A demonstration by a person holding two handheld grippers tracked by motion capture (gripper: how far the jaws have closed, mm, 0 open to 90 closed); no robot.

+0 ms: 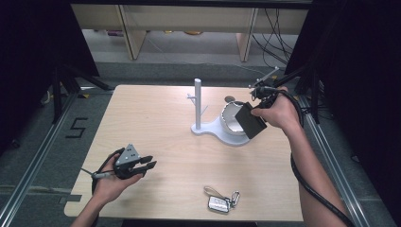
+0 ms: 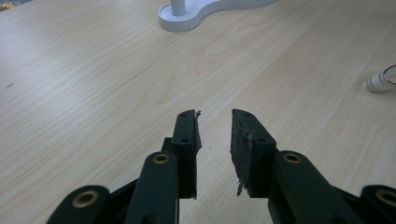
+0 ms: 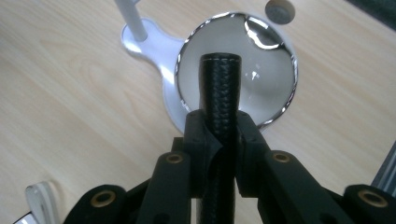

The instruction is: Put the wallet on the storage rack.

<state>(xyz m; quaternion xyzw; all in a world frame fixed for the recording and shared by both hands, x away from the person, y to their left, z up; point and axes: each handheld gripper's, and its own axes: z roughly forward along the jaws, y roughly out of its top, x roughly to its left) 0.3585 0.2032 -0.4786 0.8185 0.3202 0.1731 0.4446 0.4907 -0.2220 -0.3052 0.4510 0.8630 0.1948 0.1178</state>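
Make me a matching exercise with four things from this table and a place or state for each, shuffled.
1. black textured flat case
2. shiny round metal bowl
3. silver key fob with strap
4. left gripper

A. lying near the wooden table's front edge
B. jaws apart, nothing between them
C. on the white plastic stand's base
D. clamped in the right gripper

Pairs: 1-D, 2-C, 3-A, 4-B

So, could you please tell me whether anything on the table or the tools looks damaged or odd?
Yes: the left tool's pads are frayed, with torn, ragged edges. The jaws stand apart with nothing between them.
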